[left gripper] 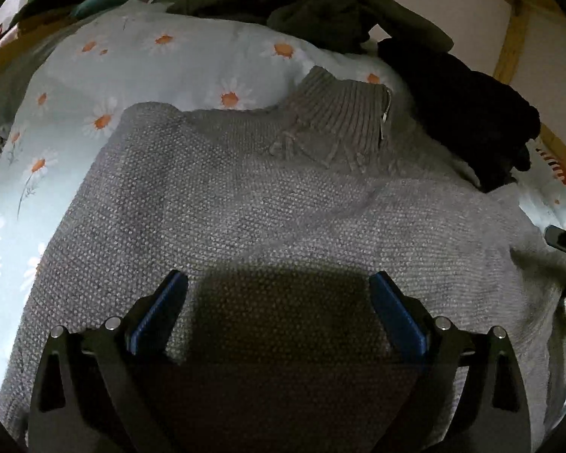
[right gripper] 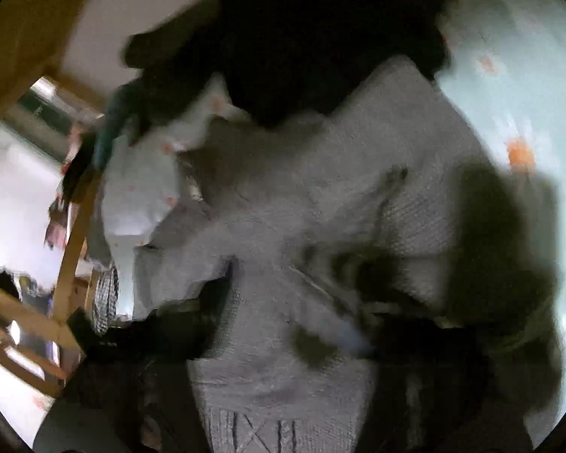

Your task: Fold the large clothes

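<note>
Sweater (left gripper: 268, 204): grey knit, flat on daisy bedsheet (left gripper: 162, 71), collar (left gripper: 343, 113) far end, long axis running away from us. Left gripper (left gripper: 279, 294) wide, empty, over near hem. Right gripper: blurred, we cannot tell.

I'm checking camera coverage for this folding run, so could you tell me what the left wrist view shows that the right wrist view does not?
Only the left wrist view shows the left gripper clearly, jaws wide apart over the grey sweater, plus the sharp ribbed collar with its zip and crisp daisies on the bedding.

Only the right wrist view, heavily blurred, shows the room beyond the wooden frame and the cable-knit band at the bottom edge.

Both show the sweater, the bedding and the black garment.
</note>
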